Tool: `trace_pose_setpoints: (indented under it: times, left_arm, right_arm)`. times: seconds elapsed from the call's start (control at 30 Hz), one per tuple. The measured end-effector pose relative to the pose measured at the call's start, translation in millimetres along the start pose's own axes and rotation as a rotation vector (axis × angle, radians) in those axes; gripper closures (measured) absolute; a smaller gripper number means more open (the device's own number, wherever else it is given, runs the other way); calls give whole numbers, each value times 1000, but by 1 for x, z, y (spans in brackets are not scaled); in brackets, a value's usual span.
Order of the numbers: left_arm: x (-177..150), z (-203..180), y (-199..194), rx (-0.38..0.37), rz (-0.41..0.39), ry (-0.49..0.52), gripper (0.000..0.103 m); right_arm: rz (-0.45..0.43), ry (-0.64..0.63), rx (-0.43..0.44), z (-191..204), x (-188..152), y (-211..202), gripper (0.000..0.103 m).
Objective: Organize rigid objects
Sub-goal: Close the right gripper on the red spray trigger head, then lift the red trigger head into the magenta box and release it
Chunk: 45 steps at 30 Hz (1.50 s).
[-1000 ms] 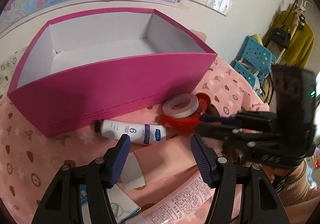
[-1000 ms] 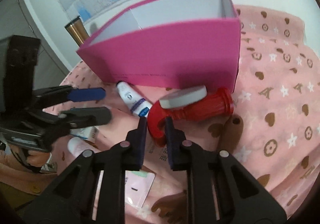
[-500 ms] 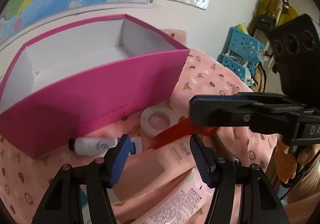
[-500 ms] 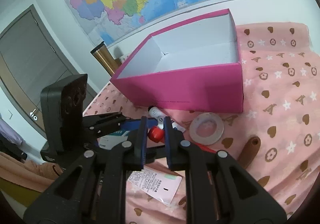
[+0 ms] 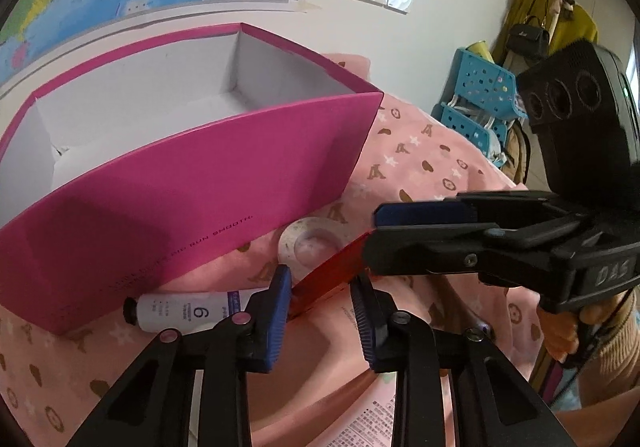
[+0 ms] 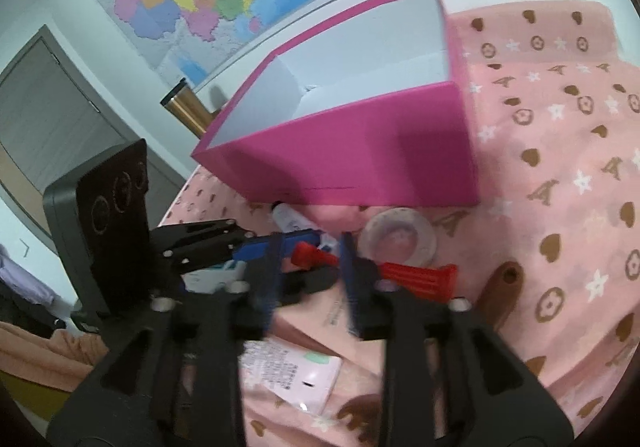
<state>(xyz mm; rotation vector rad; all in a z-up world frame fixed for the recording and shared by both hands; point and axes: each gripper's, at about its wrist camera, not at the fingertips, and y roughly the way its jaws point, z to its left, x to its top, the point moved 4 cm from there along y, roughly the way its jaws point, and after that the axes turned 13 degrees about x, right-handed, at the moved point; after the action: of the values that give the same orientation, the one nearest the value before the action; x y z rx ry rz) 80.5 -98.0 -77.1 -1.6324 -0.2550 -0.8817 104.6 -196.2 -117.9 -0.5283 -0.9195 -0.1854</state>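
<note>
An open pink box [image 5: 192, 183] with a white inside stands on the pink cloth; it also shows in the right wrist view [image 6: 360, 151]. A red ribbed object [image 6: 416, 279] lies across my right gripper [image 6: 308, 267], whose blurred fingers stand apart with the red piece between and past them. In the left wrist view the red object [image 5: 328, 279] hangs from the right gripper's fingers. My left gripper [image 5: 320, 311] is open, just below it. A white tube [image 5: 184, 311] and a tape roll [image 5: 312, 243] lie by the box's front wall.
A pink printed packet [image 6: 296, 375] and a brown wooden handle [image 6: 500, 295] lie on the cloth near me. A brass cylinder [image 6: 188, 111] stands behind the box. Blue baskets [image 5: 480, 99] and hanging clothes are at the right. A map covers the wall.
My right gripper has lifted the red object off the cloth and away from the tape roll, and its fingers now stand wider apart. My left gripper has closed in under the red object.
</note>
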Motion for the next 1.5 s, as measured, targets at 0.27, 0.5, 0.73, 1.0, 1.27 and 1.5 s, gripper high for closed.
trace_pose_setpoints:
  times: [0.27, 0.5, 0.73, 1.0, 1.27, 1.5]
  left_arm:
    - [1, 4, 1, -19, -2, -15, 73]
    - [0, 6, 1, -23, 6, -22, 73]
    - [1, 1, 4, -44, 13, -9, 73]
    - [1, 2, 3, -37, 26, -11, 73]
    - [15, 16, 18, 11, 72, -40, 73]
    - [21, 6, 33, 16, 123, 14, 68]
  right_arm:
    - [84, -131, -122, -5, -7, 3, 50]
    - [58, -123, -172, -19, -13, -4, 51]
    - [25, 16, -176, -41, -26, -15, 51]
    - [-13, 52, -179, -49, -27, -13, 77]
    - [-25, 43, -175, -50, -27, -18, 86]
    - [-25, 37, -183, -51, -26, -17, 86]
